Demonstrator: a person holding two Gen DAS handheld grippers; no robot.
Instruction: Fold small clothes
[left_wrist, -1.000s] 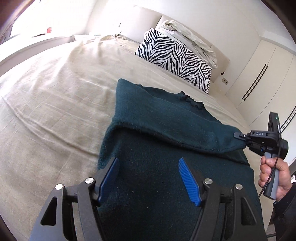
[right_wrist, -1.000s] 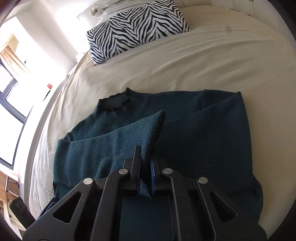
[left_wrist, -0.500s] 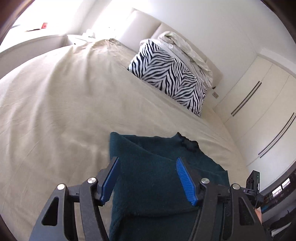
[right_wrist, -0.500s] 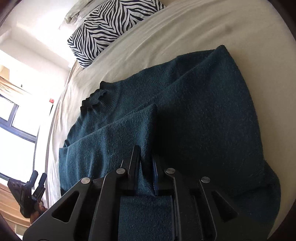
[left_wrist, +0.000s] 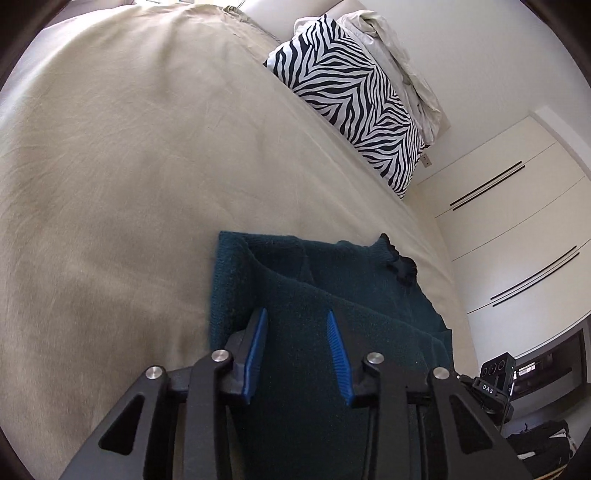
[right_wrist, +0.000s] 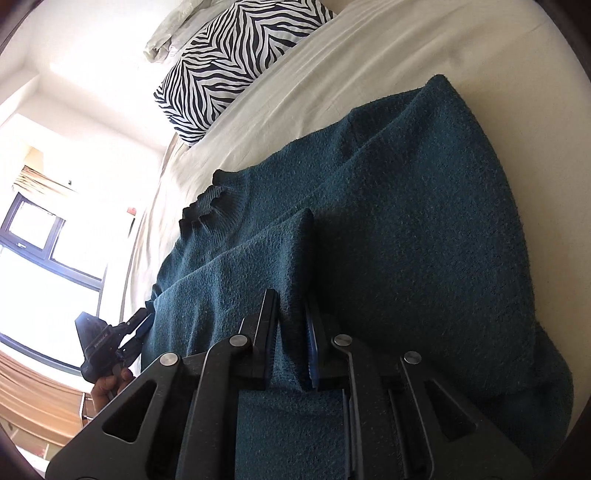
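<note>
Teal knit sweater (right_wrist: 424, 229) lying flat on beige bedsheet (left_wrist: 110, 166), collar (right_wrist: 207, 206) pointing twd zebra-print pillow (left_wrist: 354, 99) at headboard end, one side already folded over the body. Right gripper (right_wrist: 291, 328) pinching a raised fold of the sweater, jaws nearly closed w/ fabric between. Left gripper (left_wrist: 295, 350) hovering over sweater's folded edge, jaws partly open, blue pads (left_wrist: 258, 350) gripping nothing. Wardrobe doors (left_wrist: 517, 240) standing beyond bed.
</note>
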